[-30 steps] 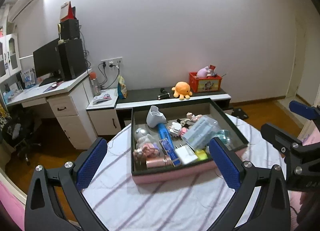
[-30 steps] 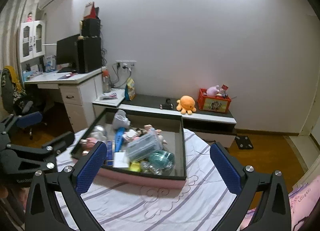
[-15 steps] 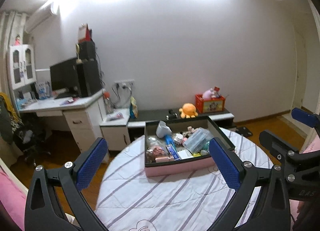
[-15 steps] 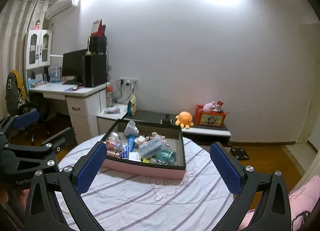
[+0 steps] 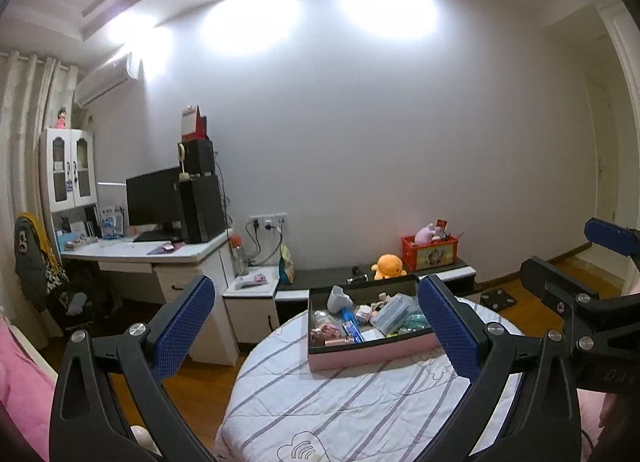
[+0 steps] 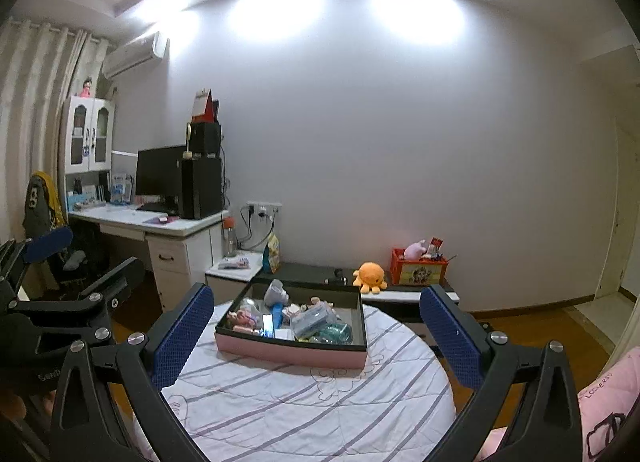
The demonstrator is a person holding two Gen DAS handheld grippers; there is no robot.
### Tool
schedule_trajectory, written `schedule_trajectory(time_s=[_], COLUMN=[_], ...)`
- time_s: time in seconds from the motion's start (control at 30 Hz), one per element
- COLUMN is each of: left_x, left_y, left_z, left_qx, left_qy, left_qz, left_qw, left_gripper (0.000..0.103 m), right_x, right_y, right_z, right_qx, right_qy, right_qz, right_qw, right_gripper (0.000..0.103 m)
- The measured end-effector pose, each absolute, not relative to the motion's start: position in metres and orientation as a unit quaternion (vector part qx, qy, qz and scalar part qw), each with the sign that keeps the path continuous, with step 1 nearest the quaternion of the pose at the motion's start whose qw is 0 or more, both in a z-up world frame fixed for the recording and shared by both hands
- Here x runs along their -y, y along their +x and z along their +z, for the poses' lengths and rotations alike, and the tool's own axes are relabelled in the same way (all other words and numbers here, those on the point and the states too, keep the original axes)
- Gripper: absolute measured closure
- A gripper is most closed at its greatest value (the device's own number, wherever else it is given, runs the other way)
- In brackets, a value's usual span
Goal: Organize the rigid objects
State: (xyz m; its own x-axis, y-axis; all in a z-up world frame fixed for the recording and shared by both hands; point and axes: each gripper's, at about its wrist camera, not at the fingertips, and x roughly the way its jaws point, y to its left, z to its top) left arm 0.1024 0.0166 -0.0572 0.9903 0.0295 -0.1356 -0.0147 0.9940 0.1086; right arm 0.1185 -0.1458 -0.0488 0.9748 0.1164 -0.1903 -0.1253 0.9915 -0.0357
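A pink-sided box [image 5: 370,356] [image 6: 292,354] with a dark inner wall sits on the far part of a round table [image 5: 360,414] [image 6: 304,410] under a white striped cloth. It holds several small items: a white cup [image 5: 339,299], a blue tube [image 5: 351,325], a clear plastic case [image 6: 314,317]. My left gripper [image 5: 320,332] is open, well back from the box, with nothing between its fingers. My right gripper [image 6: 316,336] is also open and empty, equally far back. Each gripper shows at the edge of the other's view.
A white desk [image 6: 160,228] with a monitor and black speakers stands at the left, a chair beside it. A low dark bench [image 5: 384,276] behind the table carries an orange plush octopus [image 6: 370,276] and a red crate [image 6: 418,268]. Pink bedding [image 6: 604,394] lies at the right.
Both grippers have drawn back and up from the box, which now looks much smaller and farther. More of the table, wall and ceiling shows. Both stay open.
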Motion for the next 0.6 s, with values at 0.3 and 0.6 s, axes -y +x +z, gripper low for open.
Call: schedule_trajectory(time_s=[0.3, 0.6], left_x=[-0.02, -0.018], left_y=[0.057, 0.049], left_z=[-0.039, -0.036], left_qx=[-0.014, -0.003], left_qy=[0.034, 0.032], left_qz=[0.0, 0.005], left_qw=[0.999, 0.999], left_gripper=[0.0, 0.0], right_x=[0.145, 0.144], right_y=[0.075, 0.06], right_z=[-0.028, -0.021], right_qx=[-0.049, -0.031], right_qy=[-0.021, -0.025], right_qz=[0.064, 0.059], right_qw=[0.997, 0.997], right_gripper=[0.0, 0.0])
